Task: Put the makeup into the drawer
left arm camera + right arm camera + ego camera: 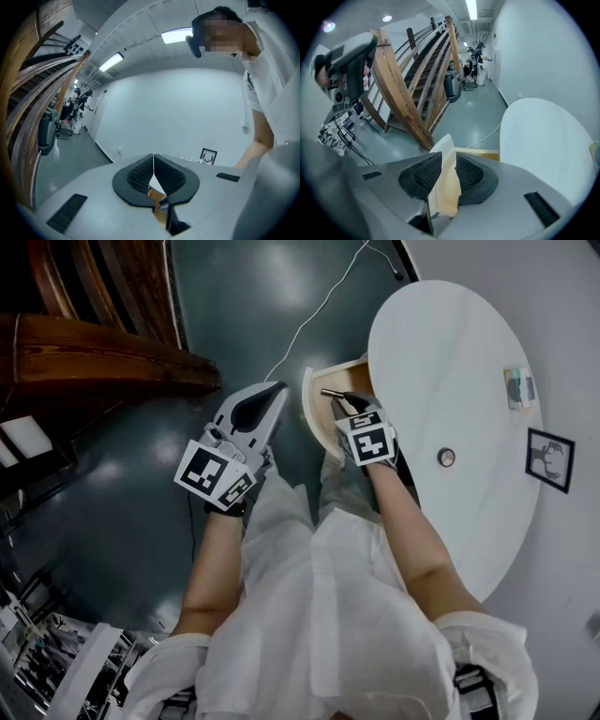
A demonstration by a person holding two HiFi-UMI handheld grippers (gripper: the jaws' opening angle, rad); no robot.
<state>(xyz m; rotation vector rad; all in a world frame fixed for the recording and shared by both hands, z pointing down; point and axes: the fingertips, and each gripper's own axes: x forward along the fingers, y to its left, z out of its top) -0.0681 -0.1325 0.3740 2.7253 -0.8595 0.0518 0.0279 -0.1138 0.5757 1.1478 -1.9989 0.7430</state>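
Makeup stick point(333, 392) in drawer point(309, 414) points at its front; right gripper point(444, 161) jaws spread, left gripper point(153, 161) together.

Drawer point(312, 413): cream curved frt, pulled open.

Drawer point(310, 407) interior mostly hidden beneath right gripper point(344, 402) and tabletop point(441, 352); thin item point(330, 392) at gripper tip too small to identify.

The table point(441, 343) is plain white, the drawer point(309, 404) pale wood. The left gripper point(277, 390) and right gripper point(342, 401) are grey (ribbed black pads point(136, 176), black-and-white square markers). The floor point(244, 296) is dark teal and the staircase point(94, 343) is brown.
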